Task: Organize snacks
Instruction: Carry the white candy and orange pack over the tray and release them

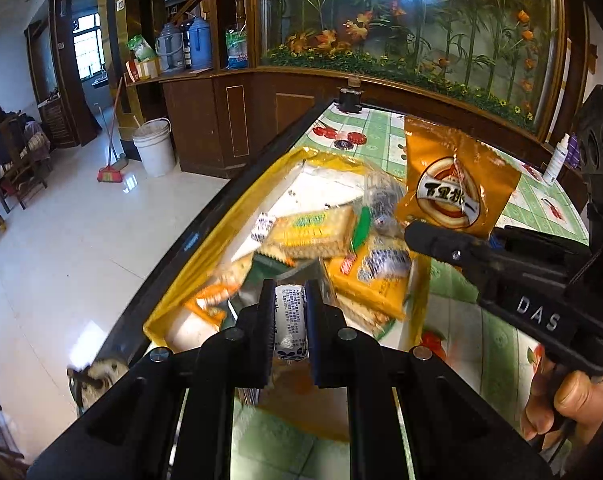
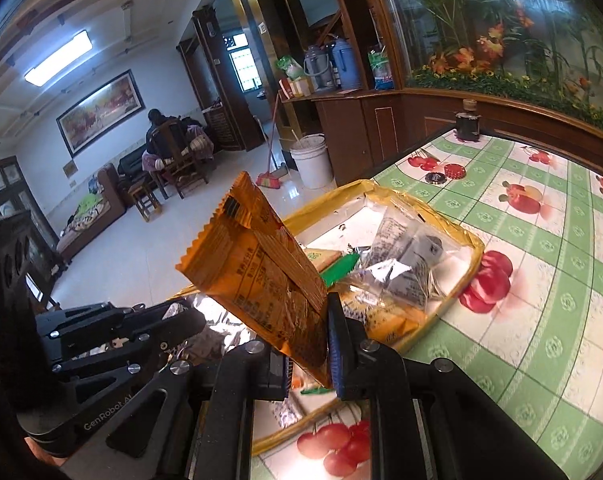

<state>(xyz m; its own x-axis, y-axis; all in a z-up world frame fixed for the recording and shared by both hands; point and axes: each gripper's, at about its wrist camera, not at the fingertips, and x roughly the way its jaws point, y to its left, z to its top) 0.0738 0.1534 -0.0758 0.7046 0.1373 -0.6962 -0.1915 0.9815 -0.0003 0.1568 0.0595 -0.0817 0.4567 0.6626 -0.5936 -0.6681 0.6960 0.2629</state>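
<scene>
My right gripper (image 2: 307,344) clamps the orange snack packet (image 2: 257,268) by its lower end, long axis tilting up over the yellow tray (image 2: 471,240). My left gripper (image 1: 289,320), nearer the tray's heap, pinches a small white-wrapped candy (image 1: 289,322) directly above it.

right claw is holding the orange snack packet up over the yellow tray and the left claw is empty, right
Not quite: the left claw is not empty. The left wrist view shows it shut on a small white wrapped snack. The right claw does hold the orange snack packet over the yellow tray.

"DAS" on the right tongs (image 1: 425,238) — "GenRobot.AI" on the left tongs (image 2: 189,326).
</scene>
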